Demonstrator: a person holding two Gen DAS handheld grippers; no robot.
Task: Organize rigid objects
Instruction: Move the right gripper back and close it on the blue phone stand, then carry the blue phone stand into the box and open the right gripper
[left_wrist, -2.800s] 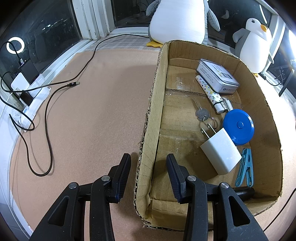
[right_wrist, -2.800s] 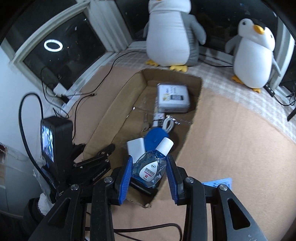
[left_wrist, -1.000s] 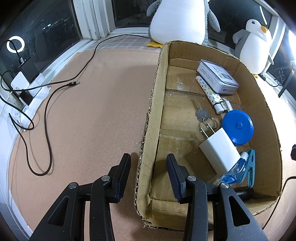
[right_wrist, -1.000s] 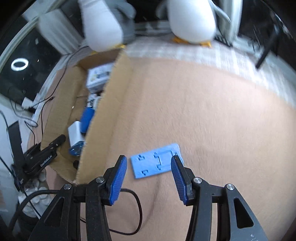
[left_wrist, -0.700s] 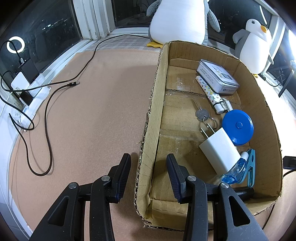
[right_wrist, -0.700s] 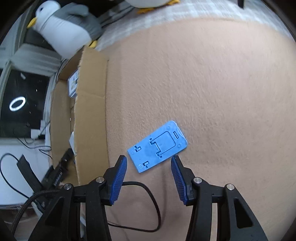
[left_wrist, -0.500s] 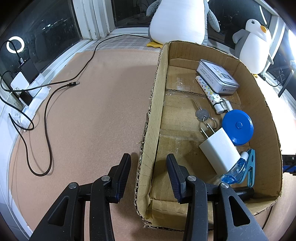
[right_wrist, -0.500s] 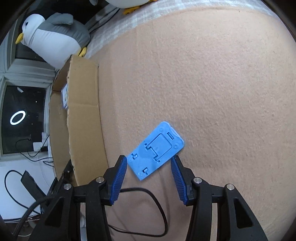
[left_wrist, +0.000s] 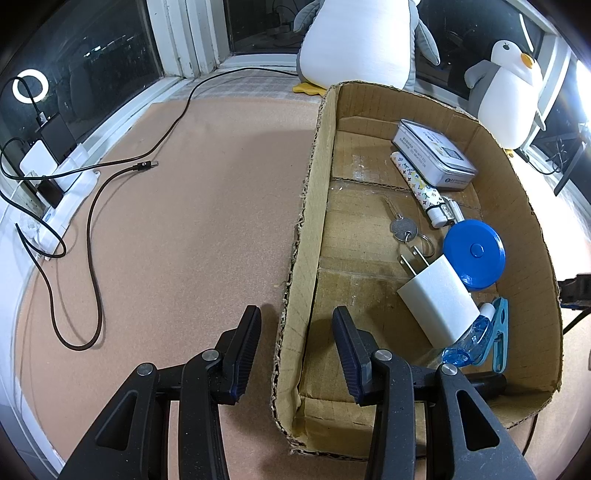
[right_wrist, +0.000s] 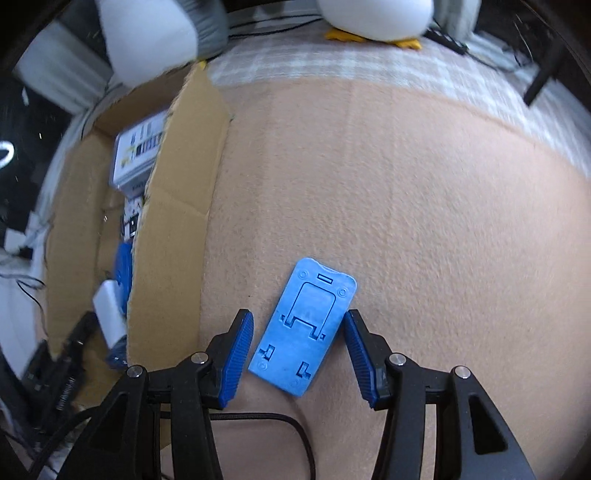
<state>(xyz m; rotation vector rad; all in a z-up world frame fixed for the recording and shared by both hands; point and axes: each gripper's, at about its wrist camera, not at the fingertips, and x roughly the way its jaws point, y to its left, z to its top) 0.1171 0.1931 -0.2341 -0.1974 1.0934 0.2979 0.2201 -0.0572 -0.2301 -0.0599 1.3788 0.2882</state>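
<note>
Grippers both spread wide: my right gripper (right_wrist: 298, 354) brackets the blue phone stand (right_wrist: 303, 328), which lies flat on the tan mat just right of the cardboard box (right_wrist: 177, 236), w/ neither pad touching it yet. My left gripper (left_wrist: 296, 352) straddles the box's near-left wall, one finger outside, one inside, gripping nothing. Inside the box: white charger (left_wrist: 437, 295), blue tape measure (left_wrist: 474, 253), keys (left_wrist: 403, 228), tin (left_wrist: 433, 154), small clear bottle (left_wrist: 469, 338) & blue clip (left_wrist: 498, 334).
</note>
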